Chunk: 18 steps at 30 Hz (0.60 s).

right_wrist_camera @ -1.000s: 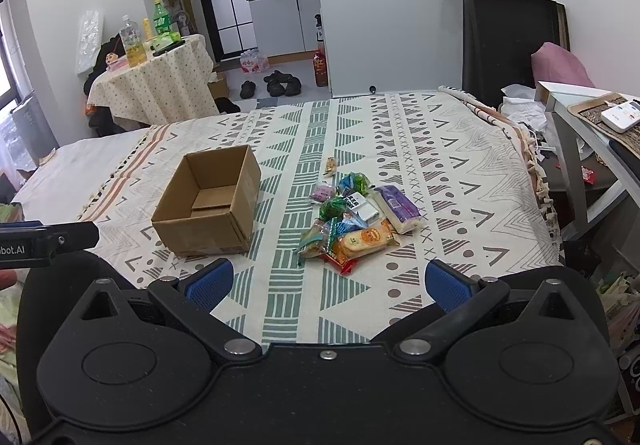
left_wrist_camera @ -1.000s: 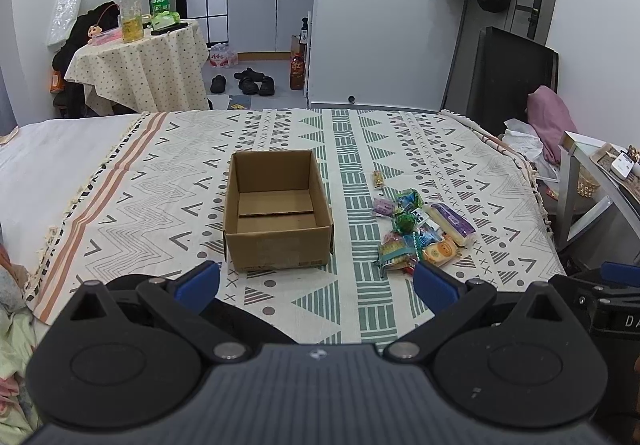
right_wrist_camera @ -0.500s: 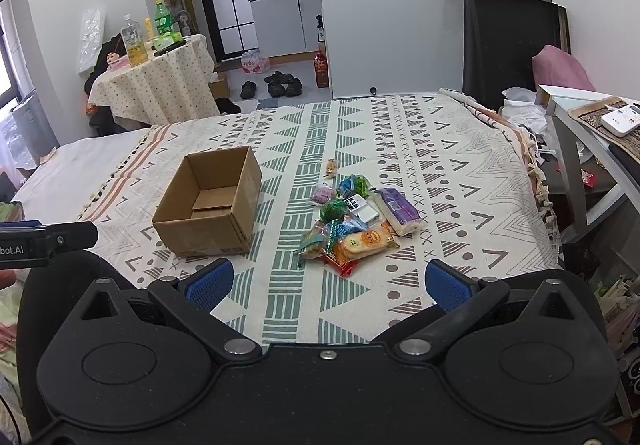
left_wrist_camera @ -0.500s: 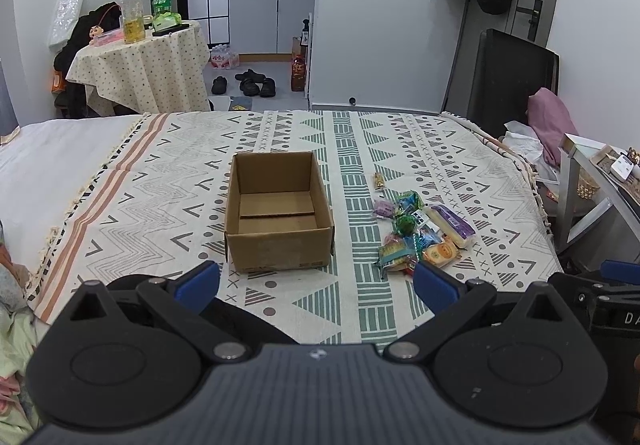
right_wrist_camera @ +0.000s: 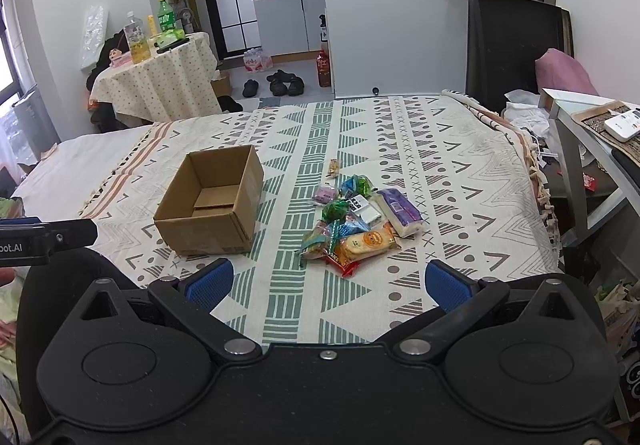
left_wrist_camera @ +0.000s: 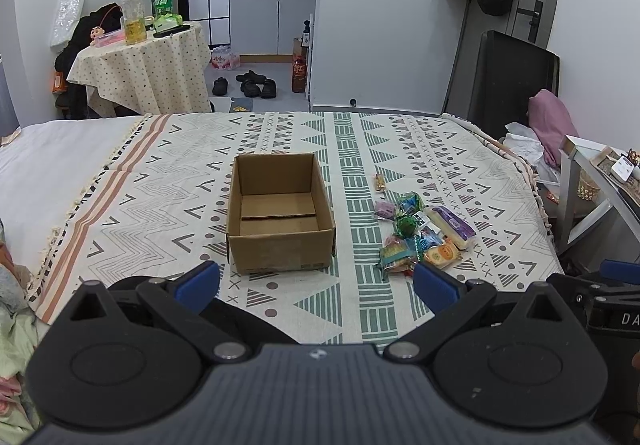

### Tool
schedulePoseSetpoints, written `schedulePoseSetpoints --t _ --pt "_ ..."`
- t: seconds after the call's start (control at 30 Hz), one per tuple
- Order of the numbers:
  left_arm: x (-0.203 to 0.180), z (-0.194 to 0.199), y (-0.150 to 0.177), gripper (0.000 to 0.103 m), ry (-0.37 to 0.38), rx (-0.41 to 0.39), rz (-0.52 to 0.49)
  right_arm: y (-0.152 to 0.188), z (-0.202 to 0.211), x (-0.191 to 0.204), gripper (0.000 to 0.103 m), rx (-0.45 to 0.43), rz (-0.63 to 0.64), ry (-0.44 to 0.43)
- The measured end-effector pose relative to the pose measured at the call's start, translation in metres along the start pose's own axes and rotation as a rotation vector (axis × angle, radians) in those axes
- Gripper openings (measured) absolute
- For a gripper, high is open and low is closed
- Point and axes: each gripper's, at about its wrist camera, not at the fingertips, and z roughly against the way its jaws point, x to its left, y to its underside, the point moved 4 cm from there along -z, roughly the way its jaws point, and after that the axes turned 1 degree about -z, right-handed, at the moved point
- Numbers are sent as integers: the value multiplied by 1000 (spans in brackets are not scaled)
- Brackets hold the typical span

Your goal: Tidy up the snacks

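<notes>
Nearest in the right wrist view, the right gripper point(right_wrist_camera: 326, 281) hangs above the near edge of the bed with its blue-padded fingers point(right_wrist_camera: 210, 281) spread wide and nothing between them. The left gripper point(left_wrist_camera: 316, 281) is likewise released and empty, its blue fingers point(left_wrist_camera: 198, 280) wide apart.

Just beyond the right gripper, ahead and only slightly right of its centre line, lies the heap of wrapped snacks point(right_wrist_camera: 356, 223) on the patterned cream-and-green bedspread point(right_wrist_camera: 440, 165). The closest piece is the orange-wrapped biscuit packet point(right_wrist_camera: 366, 243), its long axis running left-right with a slight tilt, so roughly across the line of approach. Behind it, the purple-and-white packet point(right_wrist_camera: 400, 211) has its long axis running away from the camera, and a small single sweet point(right_wrist_camera: 333, 168) lies apart at the far side.

From the left gripper the same heap point(left_wrist_camera: 420, 231) sits well off to the right, while the open brown cardboard box point(left_wrist_camera: 280, 217) lies straight ahead, empty and upright. From the right gripper that box point(right_wrist_camera: 212, 201) is to the left of the heap, near it but not touching.

My judgement: the right gripper is the nearer one for a first pick, and the carry would run leftward to the box.
</notes>
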Motion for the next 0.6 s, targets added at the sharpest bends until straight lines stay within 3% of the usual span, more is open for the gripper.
schedulePoseSetpoints --t 0.6 --pt "-7 -15 -4 102 8 13 3 -2 -7 -6 103 12 -5 11"
